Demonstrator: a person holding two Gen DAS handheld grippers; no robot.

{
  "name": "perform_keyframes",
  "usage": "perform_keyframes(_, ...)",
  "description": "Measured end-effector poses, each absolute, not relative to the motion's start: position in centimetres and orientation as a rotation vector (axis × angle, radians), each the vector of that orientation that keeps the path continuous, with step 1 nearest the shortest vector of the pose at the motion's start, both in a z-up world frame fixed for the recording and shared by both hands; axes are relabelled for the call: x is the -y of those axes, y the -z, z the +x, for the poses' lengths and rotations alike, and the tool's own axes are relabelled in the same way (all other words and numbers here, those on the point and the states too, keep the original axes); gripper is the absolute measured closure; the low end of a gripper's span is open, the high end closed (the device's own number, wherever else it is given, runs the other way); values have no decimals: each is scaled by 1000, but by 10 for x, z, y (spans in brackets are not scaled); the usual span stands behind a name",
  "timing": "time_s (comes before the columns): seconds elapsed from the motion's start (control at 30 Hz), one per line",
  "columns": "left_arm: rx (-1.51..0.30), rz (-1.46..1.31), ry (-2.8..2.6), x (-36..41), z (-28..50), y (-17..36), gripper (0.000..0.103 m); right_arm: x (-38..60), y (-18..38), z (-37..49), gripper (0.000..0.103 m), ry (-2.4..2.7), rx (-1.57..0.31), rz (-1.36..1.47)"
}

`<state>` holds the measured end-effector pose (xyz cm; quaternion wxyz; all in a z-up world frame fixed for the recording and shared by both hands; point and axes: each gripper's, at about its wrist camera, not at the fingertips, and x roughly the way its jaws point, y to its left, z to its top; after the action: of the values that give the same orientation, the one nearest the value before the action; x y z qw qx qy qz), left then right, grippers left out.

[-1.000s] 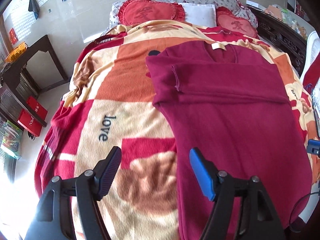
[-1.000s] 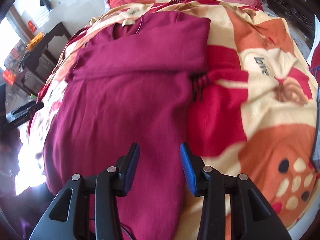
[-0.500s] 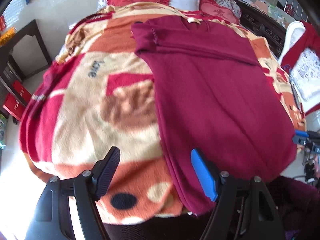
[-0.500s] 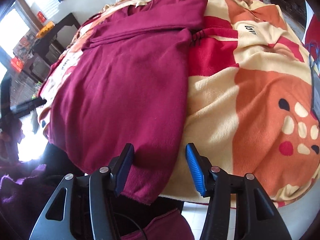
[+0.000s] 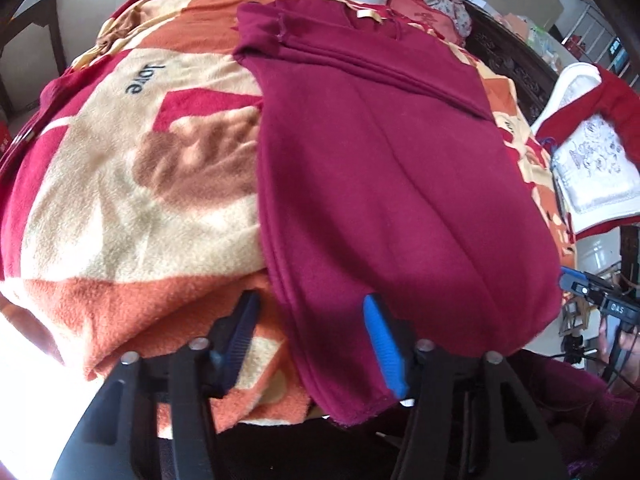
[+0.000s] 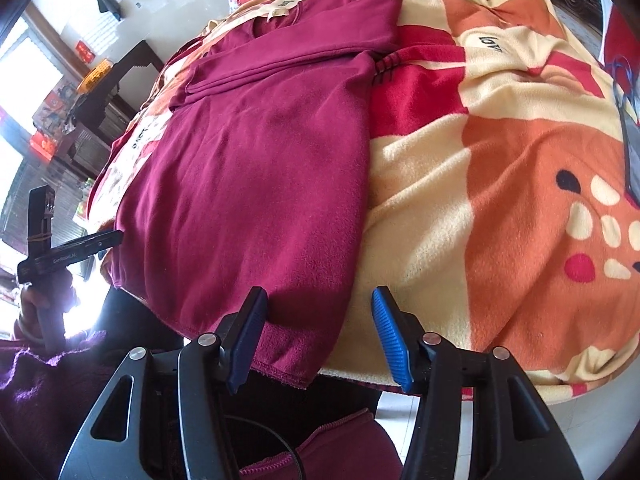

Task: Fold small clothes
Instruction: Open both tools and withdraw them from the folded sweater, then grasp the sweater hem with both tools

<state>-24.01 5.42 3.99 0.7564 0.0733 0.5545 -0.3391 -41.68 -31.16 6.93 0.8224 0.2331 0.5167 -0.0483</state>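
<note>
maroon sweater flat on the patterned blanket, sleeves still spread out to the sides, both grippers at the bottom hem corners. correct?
Not quite: the sleeves are already folded across the chest of the maroon sweater, as the right wrist view shows. The rest holds: it lies on the patterned blanket, with the left gripper and right gripper at the bottom hem corners.

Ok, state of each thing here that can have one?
Maroon knit sweater: flat on blanket, sleeves folded across chest, hem hanging over edge.
Orange and cream fleece blanket: spread over bed.
Left gripper: closing around sweater's hem corner, not yet pressing.
Right gripper: open around opposite hem corner.
</note>
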Motion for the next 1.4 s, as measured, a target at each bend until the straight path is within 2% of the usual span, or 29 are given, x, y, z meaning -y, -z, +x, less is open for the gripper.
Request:
perform_keyframes(0.23,-1237,162,745,-50,-240,-34,55,319,-69,-420,66,109,-1079,523)
perform_keyframes(0.33,-1251,130,742,-54,-240,-34,51,319,-68,-421,66,101,-1082,523)
perform_keyframes(0.43,-1265,116,748,-52,-240,-31,43,316,-66,-422,66,77,-1088,521)
perform_keyframes(0.57,-1285,137,779,-45,-245,-31,42,315,-63,-420,65,75,-1095,530)
perform_keyframes(0.67,-1270,154,792,-45,-248,-35,44,308,-75,-423,73,-12,-1074,520)
perform_keyframes(0.77,-1293,127,779,-45,-243,-29,44,301,-77,-420,73,-8,-1080,461)
perform_keyframes(0.97,-1302,151,784,-43,-245,-24,42,304,-66,-420,74,-30,-1090,524)
perform_keyframes(1.0,-1297,171,784,-41,-246,-24,42,306,-64,-421,81,-32,-1075,538)
perform_keyframes(1.03,-1290,188,784,-40,-247,-25,48,308,-62,-423,99,-31,-1044,562)
perform_keyframes(1.07,-1283,206,787,-39,-249,-26,67,309,-61,-424,103,-30,-1026,581)
perform_keyframes(1.1,-1274,222,785,-40,-250,-29,75,306,-60,-423,103,-24,-1019,583)
perform_keyframes(1.17,-1268,209,787,-44,-249,-34,82,300,-67,-421,103,-22,-997,547)
perform_keyframes(1.4,-1204,132,820,-58,-245,-68,84,311,-107,-422,103,-90,-855,597)
